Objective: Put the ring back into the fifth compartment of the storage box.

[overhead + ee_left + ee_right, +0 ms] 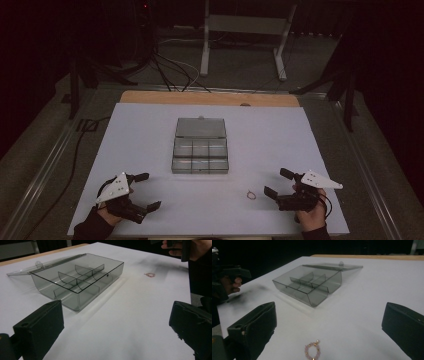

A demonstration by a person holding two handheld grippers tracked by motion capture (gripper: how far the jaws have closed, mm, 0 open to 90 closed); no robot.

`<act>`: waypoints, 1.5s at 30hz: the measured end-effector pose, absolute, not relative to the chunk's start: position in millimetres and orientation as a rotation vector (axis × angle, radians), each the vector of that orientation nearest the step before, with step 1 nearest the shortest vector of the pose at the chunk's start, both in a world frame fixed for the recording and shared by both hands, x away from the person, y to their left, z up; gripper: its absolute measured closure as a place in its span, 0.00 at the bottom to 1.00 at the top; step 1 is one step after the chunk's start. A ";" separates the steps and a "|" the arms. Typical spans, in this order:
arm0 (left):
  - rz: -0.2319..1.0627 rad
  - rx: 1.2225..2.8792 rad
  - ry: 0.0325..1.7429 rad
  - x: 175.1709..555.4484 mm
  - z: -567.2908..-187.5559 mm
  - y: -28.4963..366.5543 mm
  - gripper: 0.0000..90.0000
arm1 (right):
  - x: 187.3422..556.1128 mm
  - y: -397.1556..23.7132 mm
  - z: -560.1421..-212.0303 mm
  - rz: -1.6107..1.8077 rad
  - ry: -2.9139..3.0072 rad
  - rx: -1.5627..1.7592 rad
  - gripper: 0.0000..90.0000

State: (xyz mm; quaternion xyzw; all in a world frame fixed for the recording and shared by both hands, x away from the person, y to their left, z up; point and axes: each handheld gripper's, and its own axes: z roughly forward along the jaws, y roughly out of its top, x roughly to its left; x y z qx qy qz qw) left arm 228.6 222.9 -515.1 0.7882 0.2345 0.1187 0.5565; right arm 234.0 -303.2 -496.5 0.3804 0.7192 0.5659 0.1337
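Jaws of both grippers spread wide and empty, compartment box (200, 155) lid open, compartments bare, bead ring (312, 352) beside right gripper (279, 183)

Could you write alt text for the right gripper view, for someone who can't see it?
A small pink beaded bracelet lies on a white table between the open right tongs. Beyond sits a clear divided box, lid open.

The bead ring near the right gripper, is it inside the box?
No, the bead ring lies on the white table, apart from the open box, between the right gripper's spread jaws.
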 end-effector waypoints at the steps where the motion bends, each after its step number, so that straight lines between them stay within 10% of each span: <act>1: 0.277 1.855 0.553 228.7 -514.9 222.8 0.01 | 234.4 -302.5 -494.1 1.642 2.090 1.086 0.00; 45: 0.250 1.870 0.541 228.9 -515.9 222.0 0.01 | 245.4 -269.5 -482.5 1.619 2.288 0.906 0.00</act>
